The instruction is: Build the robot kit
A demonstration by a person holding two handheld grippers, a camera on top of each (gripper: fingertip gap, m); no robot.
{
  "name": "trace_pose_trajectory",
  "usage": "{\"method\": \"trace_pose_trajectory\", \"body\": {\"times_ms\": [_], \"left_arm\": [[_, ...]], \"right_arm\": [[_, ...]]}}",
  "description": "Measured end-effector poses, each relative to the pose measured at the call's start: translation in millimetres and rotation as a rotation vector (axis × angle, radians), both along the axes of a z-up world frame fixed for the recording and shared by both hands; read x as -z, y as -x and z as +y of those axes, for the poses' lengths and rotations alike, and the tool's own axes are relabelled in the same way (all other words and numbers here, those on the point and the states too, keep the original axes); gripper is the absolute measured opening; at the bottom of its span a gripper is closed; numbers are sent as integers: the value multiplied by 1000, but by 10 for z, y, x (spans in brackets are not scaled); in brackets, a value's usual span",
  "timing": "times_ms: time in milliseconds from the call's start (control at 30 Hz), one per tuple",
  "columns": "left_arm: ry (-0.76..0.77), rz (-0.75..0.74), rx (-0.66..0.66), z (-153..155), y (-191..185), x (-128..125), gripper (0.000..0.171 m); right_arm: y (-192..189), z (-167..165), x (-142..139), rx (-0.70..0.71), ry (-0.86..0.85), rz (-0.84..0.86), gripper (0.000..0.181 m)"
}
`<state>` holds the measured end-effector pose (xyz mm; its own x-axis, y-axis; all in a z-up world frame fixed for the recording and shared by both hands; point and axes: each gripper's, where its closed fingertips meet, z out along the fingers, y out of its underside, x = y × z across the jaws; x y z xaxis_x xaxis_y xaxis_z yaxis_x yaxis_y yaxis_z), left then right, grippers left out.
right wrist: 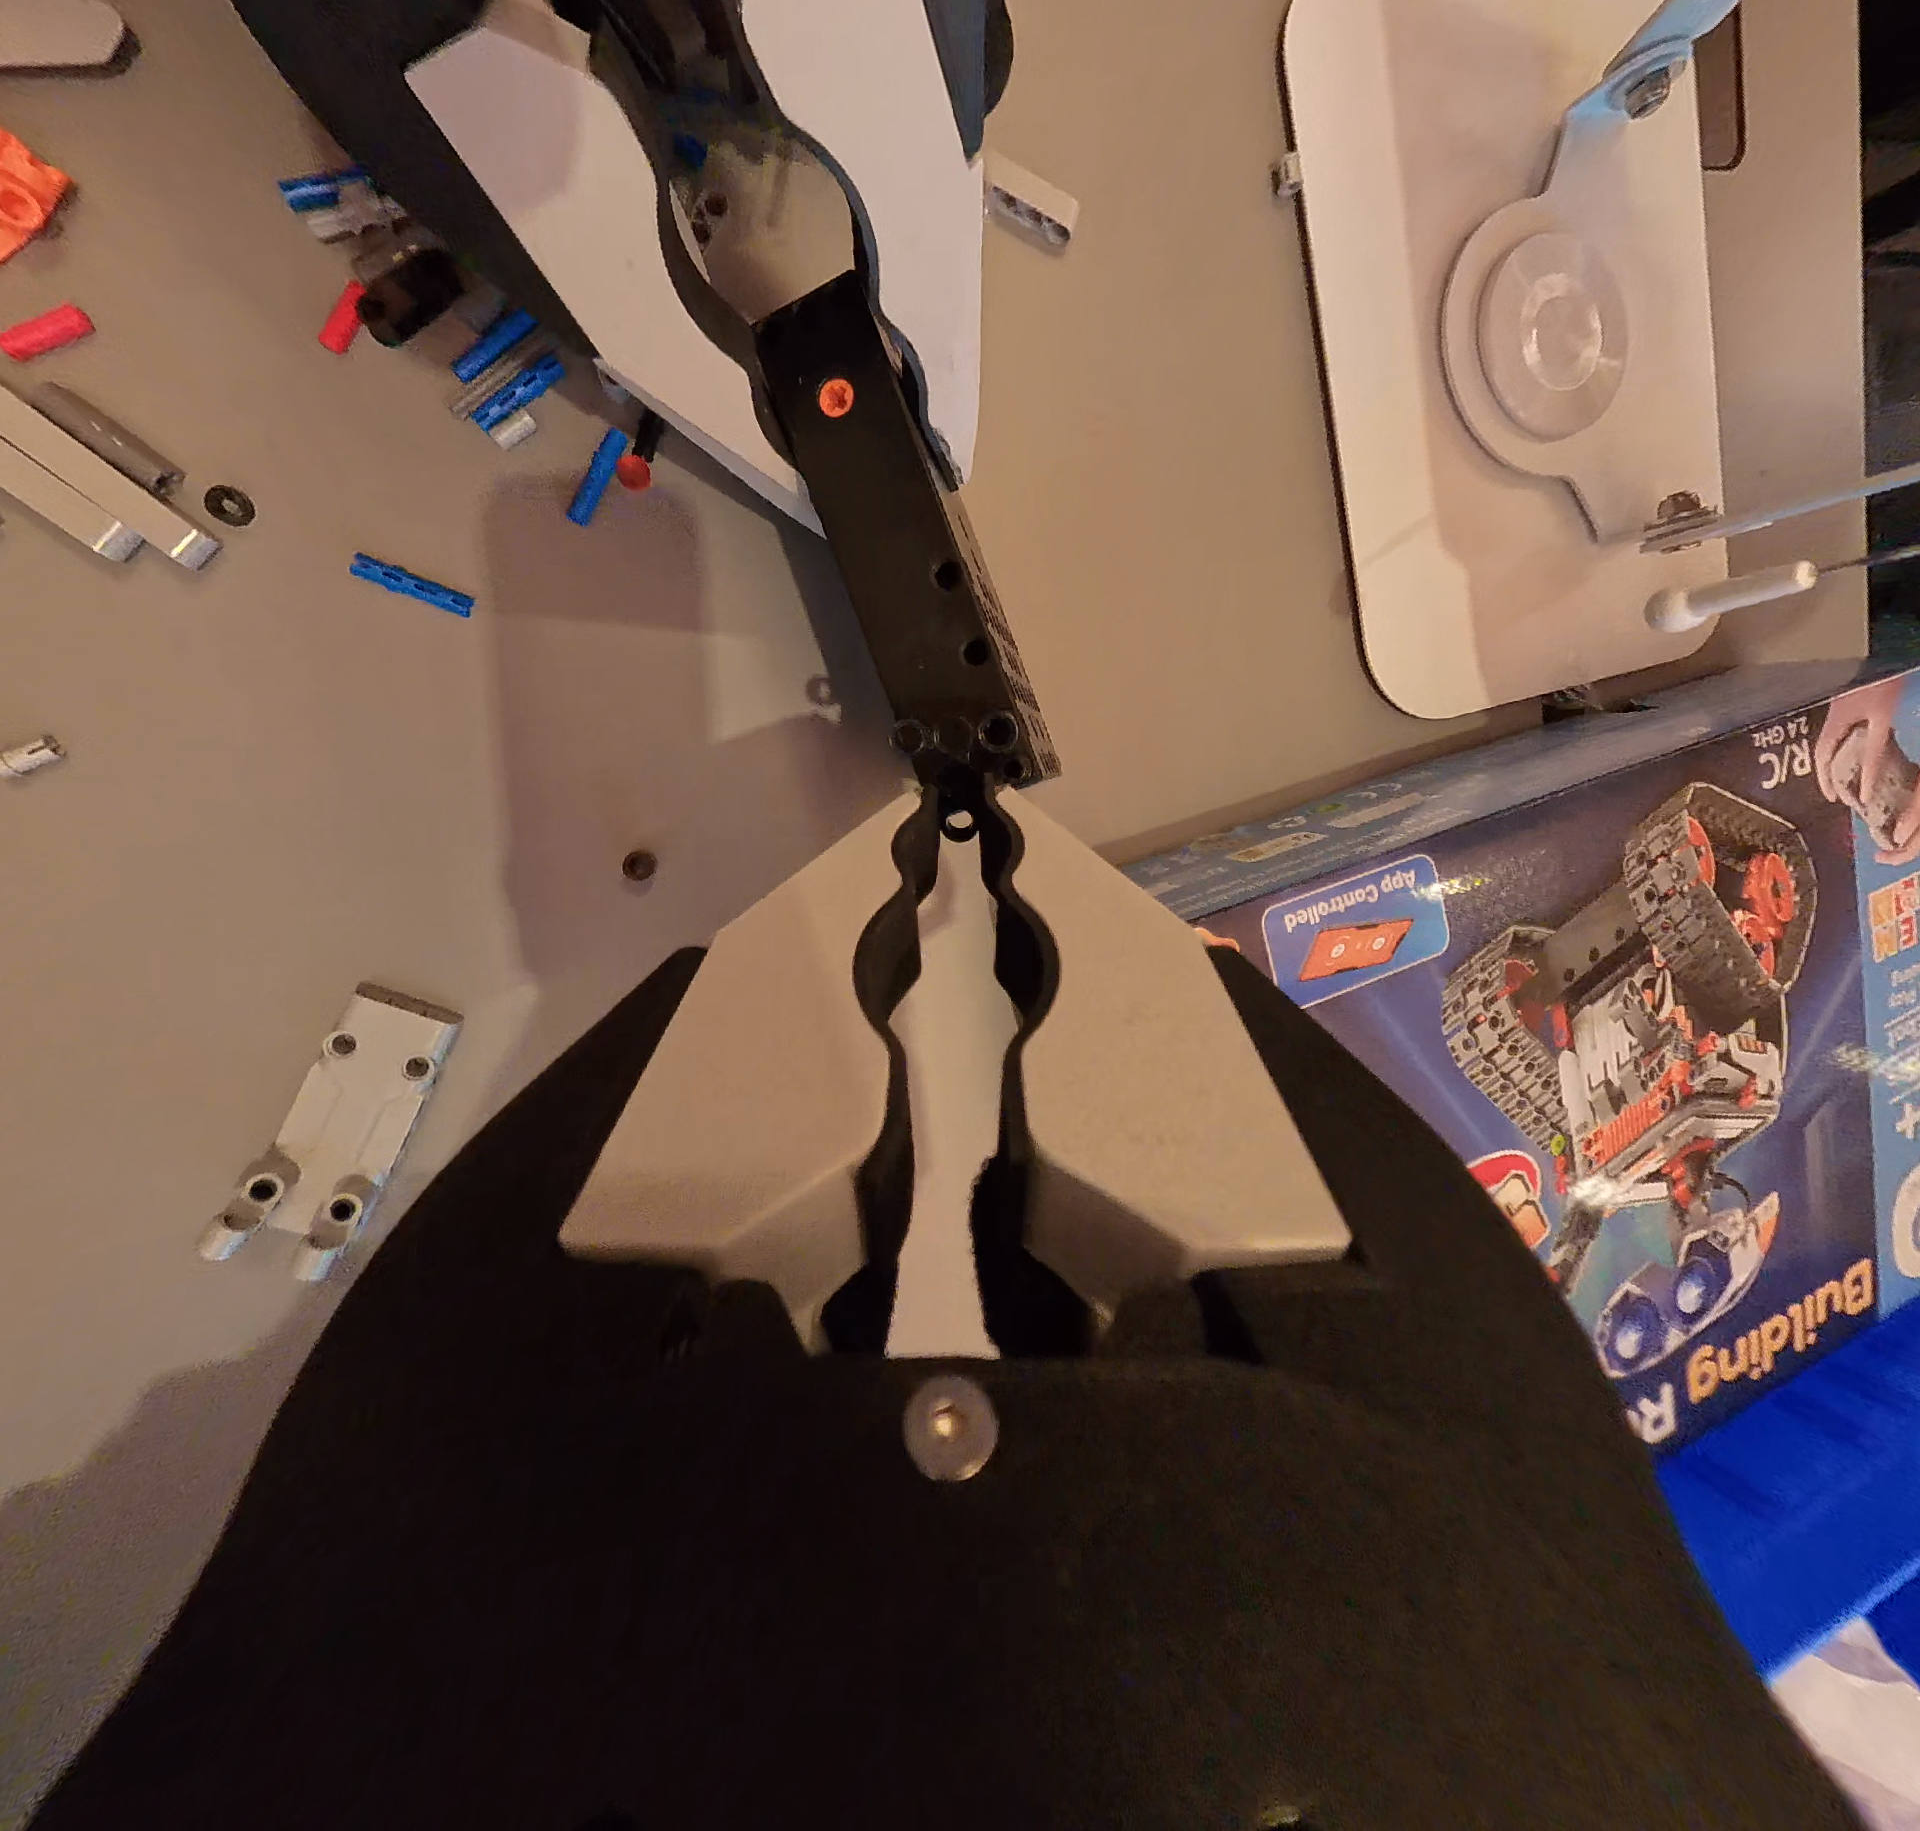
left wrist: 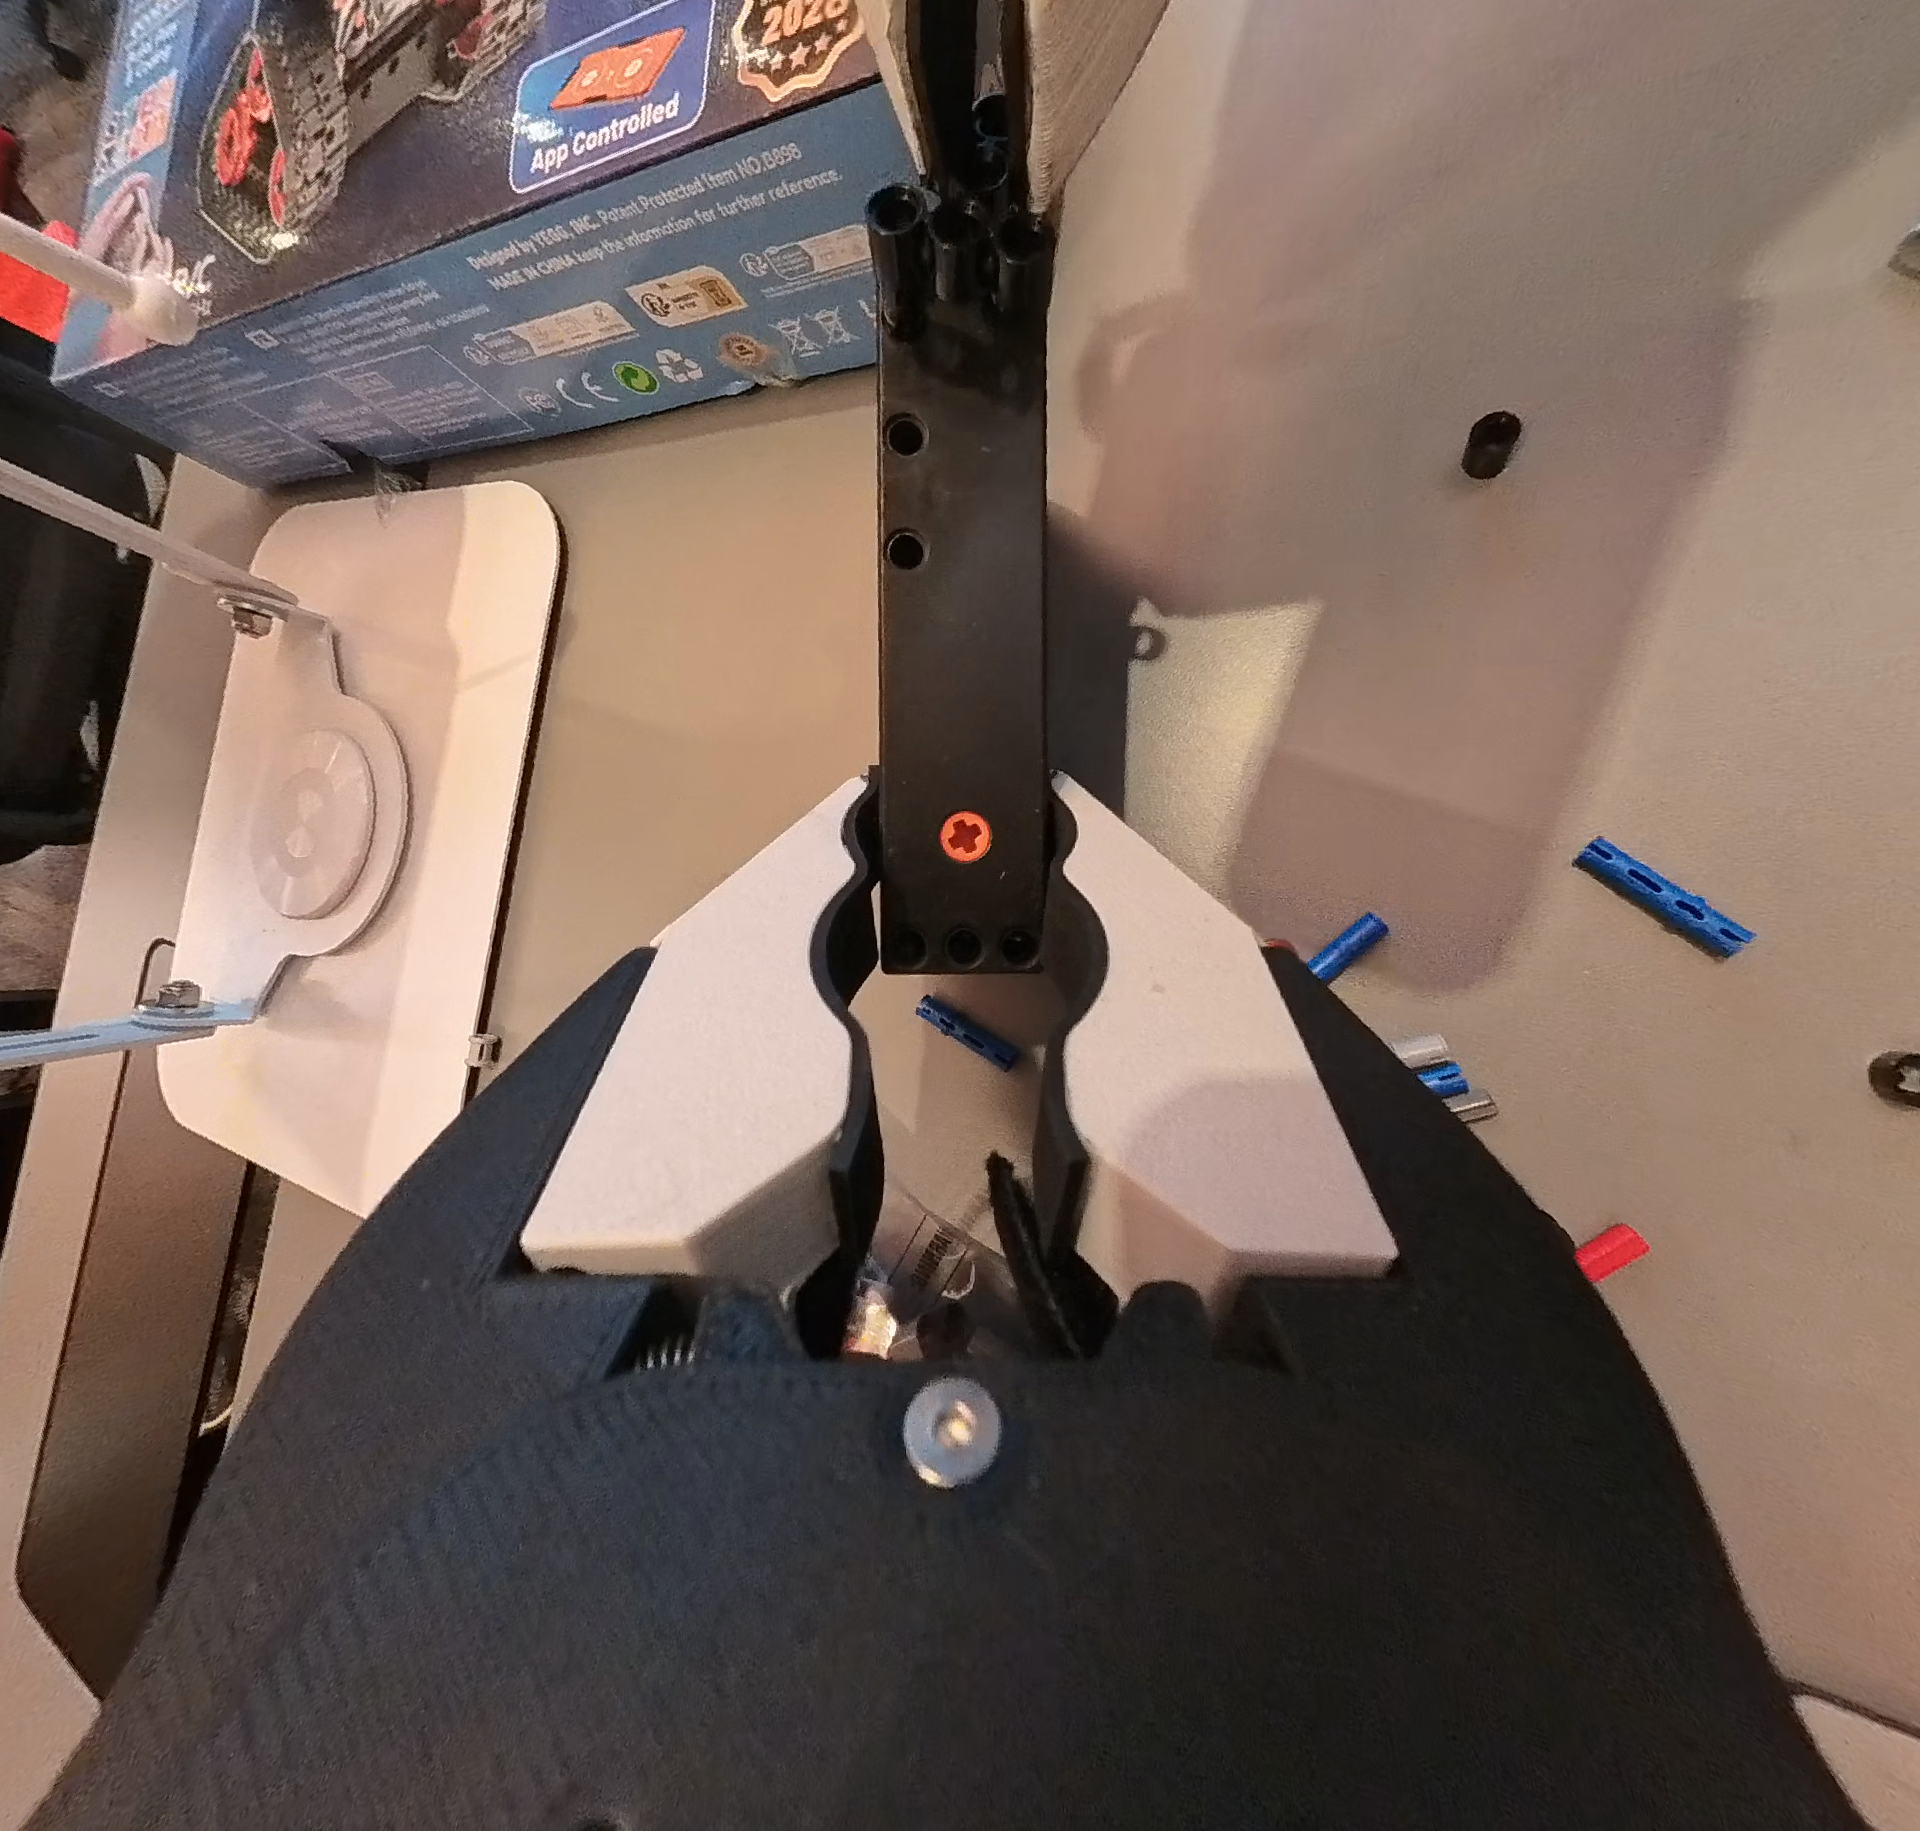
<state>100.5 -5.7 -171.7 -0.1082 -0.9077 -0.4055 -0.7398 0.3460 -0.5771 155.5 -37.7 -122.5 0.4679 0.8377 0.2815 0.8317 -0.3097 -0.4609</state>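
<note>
Left hand-held gripper (left wrist: pixel 961 825) clamps black beam (left wrist: pixel 961 638); right hand-held gripper (right wrist: pixel 961 815) pinches small black pin (right wrist: pixel 958 813), mostly hidden.

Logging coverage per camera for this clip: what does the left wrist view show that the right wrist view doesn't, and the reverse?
Only the left wrist view: a clear plastic bag behind the left gripper.

Only the right wrist view: the grey panel piece with pin holes, long grey beams, an orange piece, and the small black connector pinched in the right gripper.

Both: the black block with an orange cross hole clamped by the left gripper, blue pins, the toy box, and the white pad with a metal bracket.
</note>
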Motion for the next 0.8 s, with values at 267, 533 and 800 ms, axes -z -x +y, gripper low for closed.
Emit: {"method": "trace_pose_trajectory", "body": {"times_ms": [267, 533, 800], "left_arm": [[-15, 4, 0, 2, -2, 1, 25], [-40, 15, 1, 4, -2, 4, 26], [-34, 8, 3, 2, -3, 5, 26]], "right_arm": [[-7, -11, 19, 29, 68, -116, 5], [-11, -22, 27, 20, 96, -91, 5], [7, -62, 25, -17, 89, 0, 10]]}}
